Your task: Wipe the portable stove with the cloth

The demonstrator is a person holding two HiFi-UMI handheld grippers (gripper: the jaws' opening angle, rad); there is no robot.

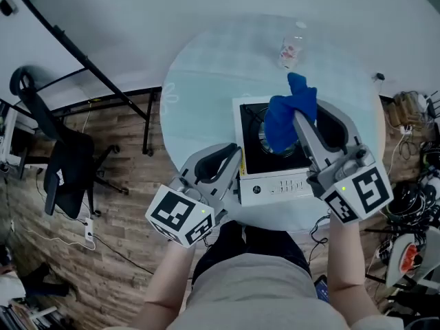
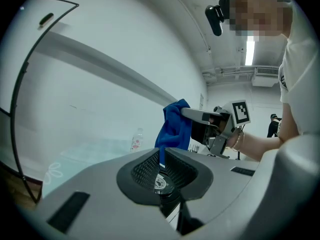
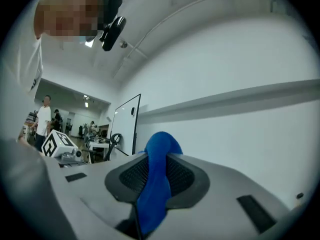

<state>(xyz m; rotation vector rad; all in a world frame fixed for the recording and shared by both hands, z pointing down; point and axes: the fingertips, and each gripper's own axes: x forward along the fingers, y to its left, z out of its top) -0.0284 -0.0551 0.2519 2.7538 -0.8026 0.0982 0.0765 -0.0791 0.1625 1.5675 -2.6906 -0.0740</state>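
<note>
Cloth (image 1: 278, 126) (blue, soft, bunched) hangs clenched in the right hand-held gripper (image 1: 300, 113) just above the white-and-black square portable stove (image 1: 275, 186), the closed, empty left hand-held gripper (image 1: 236, 155) off its front-left corner.

— How does the left hand-held gripper (image 1: 236, 158) stand?
— Its jaws are drawn together with nothing between them. It is carried close in front of the body on the bare left forearm (image 1: 168, 280).
— And the right hand-held gripper (image 1: 300, 117)?
— It is clamped on the blue cloth (image 1: 280, 122), which bunches out past its pads. The right forearm (image 1: 346, 253) reaches further forward than the left.
</note>
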